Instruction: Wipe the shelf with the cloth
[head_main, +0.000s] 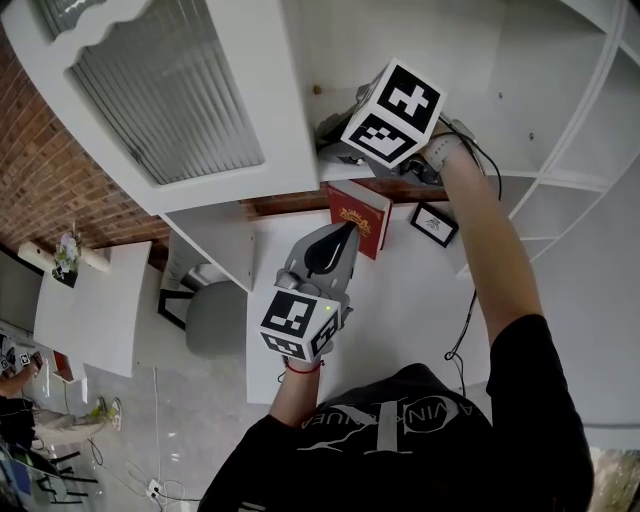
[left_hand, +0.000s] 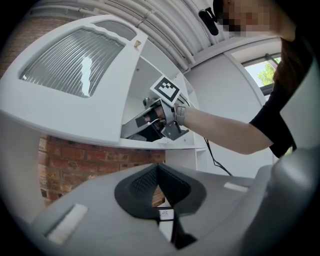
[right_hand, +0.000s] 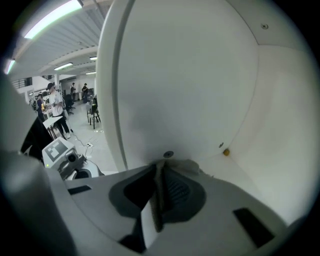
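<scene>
The pale, crumpled cloth (right_hand: 186, 165) is up inside the top compartment of the white cabinet. It is pinched in the right gripper (right_hand: 160, 167), whose jaws are closed on a thin fold, with a small wad bulging just past the tips. That wad sits at or just above the white shelf board (left_hand: 170, 145), close to the back corner; I can't tell whether it is pressing down yet.

To wipe well, I'd say the wad needs to lie flatter, so cloth meets the board rather than the grey jaw tips. Tip the gripper lower, press lightly, and draw it from the back wall towards the front edge in overlapping strokes. The grip looks shallow, so heavy drag could pull the fold free. The small brass peg (right_hand: 226, 151) in the wall could also snag it.

The left gripper (left_hand: 157, 167) hangs level below with its jaws together and nothing between them, just by the red hardback book (head_main: 358, 215). It is best left there, clear of the open ribbed-glass cabinet door (head_main: 170, 80).
</scene>
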